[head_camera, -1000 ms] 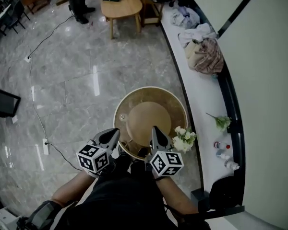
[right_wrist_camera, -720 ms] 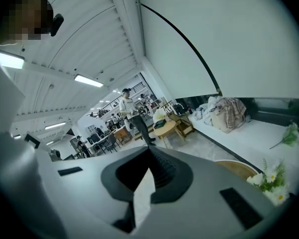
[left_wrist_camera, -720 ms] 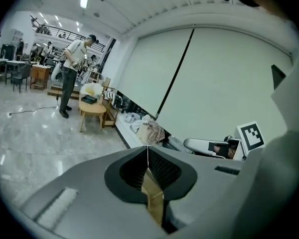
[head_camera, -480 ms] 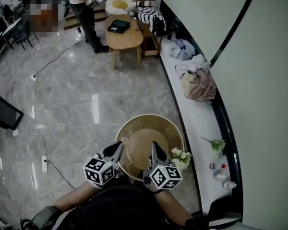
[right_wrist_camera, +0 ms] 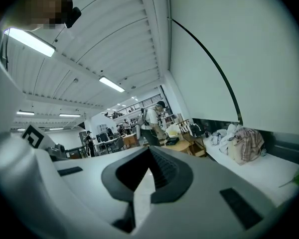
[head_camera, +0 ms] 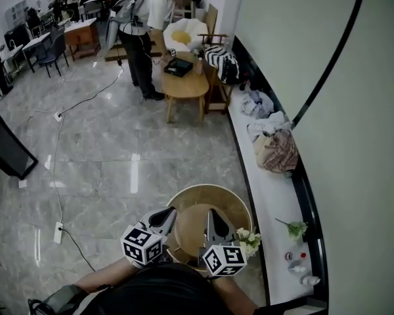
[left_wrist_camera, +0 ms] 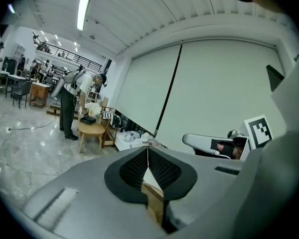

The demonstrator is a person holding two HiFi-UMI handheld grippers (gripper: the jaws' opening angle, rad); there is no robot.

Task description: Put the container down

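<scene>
Left gripper (head_camera: pixel 169 215): jaws closed. In the left gripper view (left_wrist_camera: pixel 148 156) the pads meet at the top, with a thin tan edge (left_wrist_camera: pixel 153 200) pinched lower down. I take that edge to be the rim of the container (head_camera: pixel 235 202).

Right gripper (head_camera: pixel 211 216): jaws also closed. The right gripper view (right_wrist_camera: pixel 148 156) shows a pale strip (right_wrist_camera: pixel 142 195) caught between the pads, probably the same vessel, though I cannot tell which part.

Container: round and tan, mouth up, so it has no long axis. It lies straight ahead of both jaws and is held clear of the marble floor (head_camera: pixel 118 169). The left jaws sit at its near-left rim. The right jaws reach in from the near side toward the middle. Neither hand is plainly nearer.

Contents: a tan dome (head_camera: pixel 194 225) fills the centre; what it is I cannot tell.

White flowers (head_camera: pixel 249 241) are just beside the right rim; whether they are attached is unclear.

White ledge (head_camera: pixel 276 195) runs along the wall, just right of the container.

Judgement: the way down is straight to the floor below, keeping both grips level.
</scene>
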